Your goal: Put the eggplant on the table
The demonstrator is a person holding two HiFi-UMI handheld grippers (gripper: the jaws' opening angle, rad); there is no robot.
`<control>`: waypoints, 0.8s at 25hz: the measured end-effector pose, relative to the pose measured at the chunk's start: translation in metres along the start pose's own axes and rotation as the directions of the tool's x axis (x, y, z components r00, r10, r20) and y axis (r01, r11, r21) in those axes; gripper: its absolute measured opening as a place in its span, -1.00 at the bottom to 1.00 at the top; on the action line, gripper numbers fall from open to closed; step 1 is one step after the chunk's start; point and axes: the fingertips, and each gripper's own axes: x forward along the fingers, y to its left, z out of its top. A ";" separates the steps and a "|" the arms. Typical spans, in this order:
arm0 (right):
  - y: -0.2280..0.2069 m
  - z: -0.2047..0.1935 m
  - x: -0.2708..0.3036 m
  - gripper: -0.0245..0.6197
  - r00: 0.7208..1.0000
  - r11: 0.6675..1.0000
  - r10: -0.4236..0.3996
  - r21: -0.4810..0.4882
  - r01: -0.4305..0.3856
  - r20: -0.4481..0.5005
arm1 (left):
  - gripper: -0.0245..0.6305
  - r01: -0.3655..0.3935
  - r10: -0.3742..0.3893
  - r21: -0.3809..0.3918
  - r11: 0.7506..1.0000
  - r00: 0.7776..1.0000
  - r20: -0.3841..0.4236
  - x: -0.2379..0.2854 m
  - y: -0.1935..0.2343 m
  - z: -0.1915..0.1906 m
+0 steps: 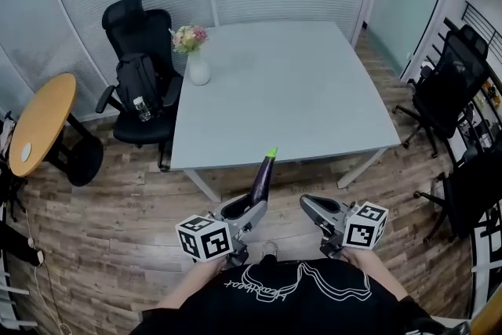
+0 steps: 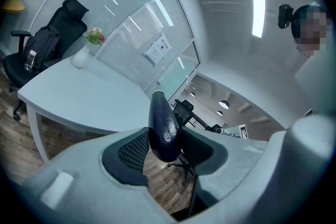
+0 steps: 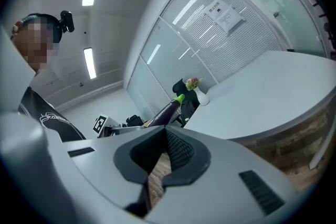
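A long dark purple eggplant [image 1: 262, 178] with a green stem end sticks up and forward from my left gripper [image 1: 251, 209], which is shut on its thick end. In the left gripper view the eggplant [image 2: 164, 127] sits clamped between the two dark pads. It hangs over the wooden floor, just short of the near edge of the pale grey table [image 1: 298, 90]. My right gripper [image 1: 311, 205] is level beside it on the right, shut with nothing in it. The right gripper view shows the eggplant [image 3: 167, 110] off to its left and the table [image 3: 262, 97] ahead.
A white vase of flowers [image 1: 196, 59] stands at the table's far left corner. A black office chair [image 1: 141, 82] with a backpack and a bottle sits left of the table. A round wooden table [image 1: 43, 121] is further left. Black chairs [image 1: 443, 90] stand at the right.
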 end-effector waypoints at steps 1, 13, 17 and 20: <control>-0.005 0.005 0.007 -0.90 1.000 1.000 0.001 -0.006 -0.001 -0.010 | -0.32 -0.006 0.006 0.002 1.000 1.000 0.005 0.004 0.007 0.007; -0.047 0.055 0.078 -0.90 0.998 0.997 0.060 -0.052 -0.061 -0.021 | -0.32 -0.056 0.052 0.058 0.997 0.997 0.065 0.033 0.064 0.085; -0.060 0.066 0.088 -0.90 0.997 0.996 0.077 -0.040 -0.078 -0.011 | -0.32 -0.086 0.079 0.085 0.993 0.993 0.090 0.040 0.072 0.104; -0.070 0.070 0.091 -0.90 0.996 0.996 0.086 -0.037 -0.086 -0.018 | -0.32 -0.101 0.091 0.090 0.991 0.990 0.109 0.046 0.076 0.111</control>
